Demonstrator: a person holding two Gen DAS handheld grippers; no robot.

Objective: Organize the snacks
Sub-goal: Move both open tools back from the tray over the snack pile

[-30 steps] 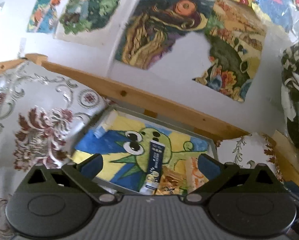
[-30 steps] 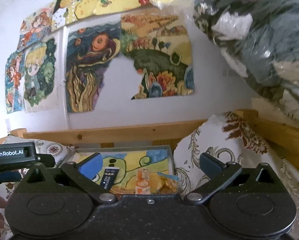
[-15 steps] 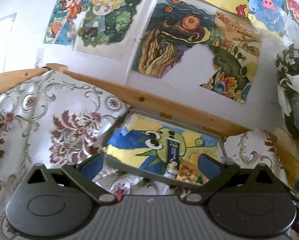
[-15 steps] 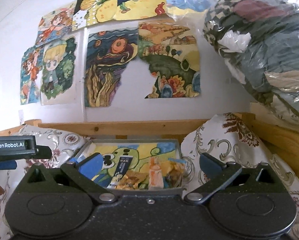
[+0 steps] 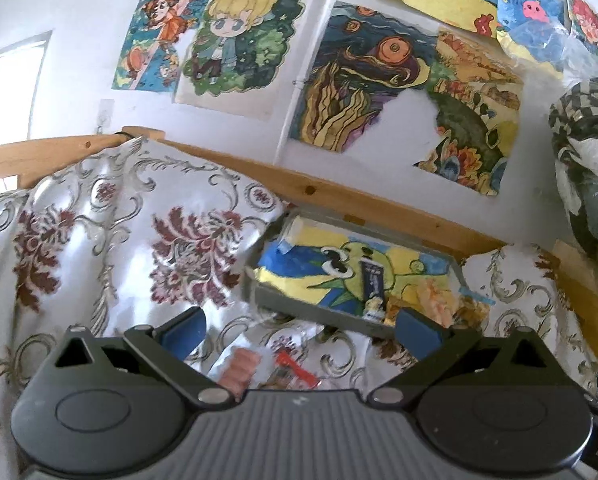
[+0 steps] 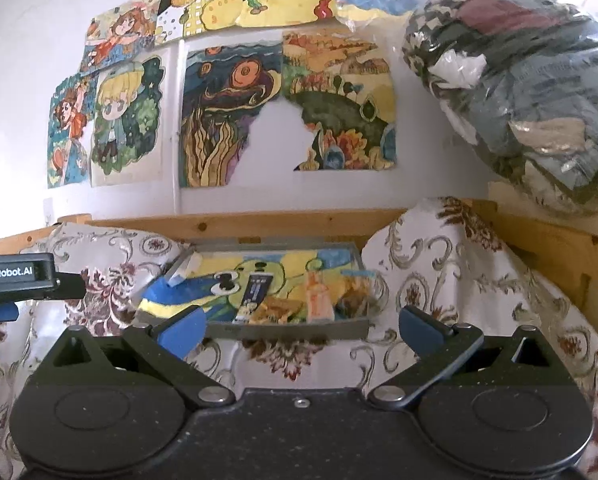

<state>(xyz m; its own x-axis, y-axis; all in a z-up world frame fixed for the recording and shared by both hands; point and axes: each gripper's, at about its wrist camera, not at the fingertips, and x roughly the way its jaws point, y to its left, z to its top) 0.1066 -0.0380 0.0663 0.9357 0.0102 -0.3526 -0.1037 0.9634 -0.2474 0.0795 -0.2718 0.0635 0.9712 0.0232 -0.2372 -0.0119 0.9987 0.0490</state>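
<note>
Left tongs [image 5: 301, 330] and right tongs [image 6: 301, 330]: both spread wide, empty. Grey tray [image 6: 291, 330] at 12 o'clock of the right tongs holds snack packets [image 6: 319, 300]. Two loose snacks [image 5: 259, 366] lie on floral cloth [image 5: 99, 240] between the left fingers.

Left claw [image 5: 301, 330] spread wide, blue pads [image 5: 183, 330] apart, nothing between. Hovering over floral cloth [image 5: 111, 232]. Just beyond the pads, on the cloth: pink snack [image 5: 239, 368] beside red-trimmed wrapper [image 5: 295, 370], both blurred. Farther off, grey tray [image 5: 299, 306] with green cartoon lining, tilted, lodged between floral cushions. In the tray: dark blue packet [image 5: 373, 284] lying lengthwise, orange wrappers [image 5: 435, 298] near right end. Behind the tray: wooden rail [image 5: 339, 196], then white wall with drawings [image 5: 355, 80]. At right edge: bagged clothes [image 5: 591, 160].
</note>
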